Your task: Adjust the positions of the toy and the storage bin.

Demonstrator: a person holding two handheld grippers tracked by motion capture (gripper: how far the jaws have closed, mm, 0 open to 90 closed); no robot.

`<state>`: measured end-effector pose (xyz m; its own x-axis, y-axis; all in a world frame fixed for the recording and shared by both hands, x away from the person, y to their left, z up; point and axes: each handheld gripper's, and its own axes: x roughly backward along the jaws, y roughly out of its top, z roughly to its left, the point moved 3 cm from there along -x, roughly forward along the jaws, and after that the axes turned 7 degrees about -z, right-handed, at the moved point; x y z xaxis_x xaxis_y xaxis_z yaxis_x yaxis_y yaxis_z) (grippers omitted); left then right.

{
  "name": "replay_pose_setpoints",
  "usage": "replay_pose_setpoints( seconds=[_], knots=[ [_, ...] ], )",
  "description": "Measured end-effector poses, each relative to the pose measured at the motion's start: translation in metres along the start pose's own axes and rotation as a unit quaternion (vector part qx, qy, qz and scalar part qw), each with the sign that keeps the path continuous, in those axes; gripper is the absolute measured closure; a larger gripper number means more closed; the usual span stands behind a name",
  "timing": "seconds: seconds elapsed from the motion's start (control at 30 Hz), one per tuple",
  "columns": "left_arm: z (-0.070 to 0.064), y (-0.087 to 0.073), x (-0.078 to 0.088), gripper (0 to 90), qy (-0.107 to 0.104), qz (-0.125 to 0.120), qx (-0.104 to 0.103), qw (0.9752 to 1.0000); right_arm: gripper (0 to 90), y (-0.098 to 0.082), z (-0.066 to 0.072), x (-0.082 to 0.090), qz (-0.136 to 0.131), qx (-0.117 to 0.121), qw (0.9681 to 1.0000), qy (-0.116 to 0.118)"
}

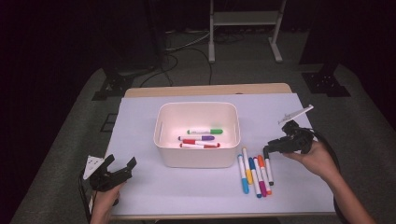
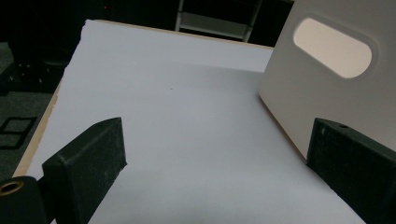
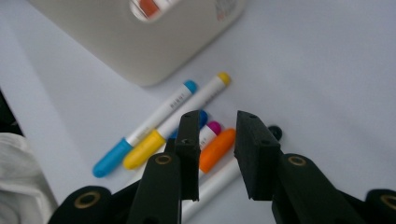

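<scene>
right hand-held gripper [image 3: 215, 154] slightly open, empty, over orange marker [image 3: 216, 149]. tip: centre jaws on barrel, squeeze, then bin [image 1: 198, 156]. left hand-held gripper [image 1: 116, 169] open, idle.

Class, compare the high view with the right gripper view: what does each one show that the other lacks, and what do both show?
High view alone: the green marker and purple marker inside the white bin, the left gripper with fingers wide apart, and the floor beyond the table.

Right gripper view alone: lettering on the marker barrels.

Both: the bin, the loose markers beside it, and the right gripper, fingers slightly apart and holding nothing.
</scene>
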<state>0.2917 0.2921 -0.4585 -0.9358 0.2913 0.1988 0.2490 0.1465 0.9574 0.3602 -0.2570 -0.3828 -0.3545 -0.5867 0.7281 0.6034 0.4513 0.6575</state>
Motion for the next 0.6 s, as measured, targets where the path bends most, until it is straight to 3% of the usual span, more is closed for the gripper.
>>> replay_pose_setpoints(
  seconds=[0.27, 0.6],
  knots=[
    [0.001, 0.0, 0.0, 3.3, 0.001, -0.001, 0.002, 1.0, 67.1, -0.031, -0.009, -0.028, 0.033, -0.022, 0.999, -0.019],
    [0.001, 0.0, 0.001, 3.2, 0.001, -0.001, 0.001, 1.0, 66.3, -0.041, -0.009, -0.041, 0.05, -0.018, 0.9975, -0.046]
  ],
)
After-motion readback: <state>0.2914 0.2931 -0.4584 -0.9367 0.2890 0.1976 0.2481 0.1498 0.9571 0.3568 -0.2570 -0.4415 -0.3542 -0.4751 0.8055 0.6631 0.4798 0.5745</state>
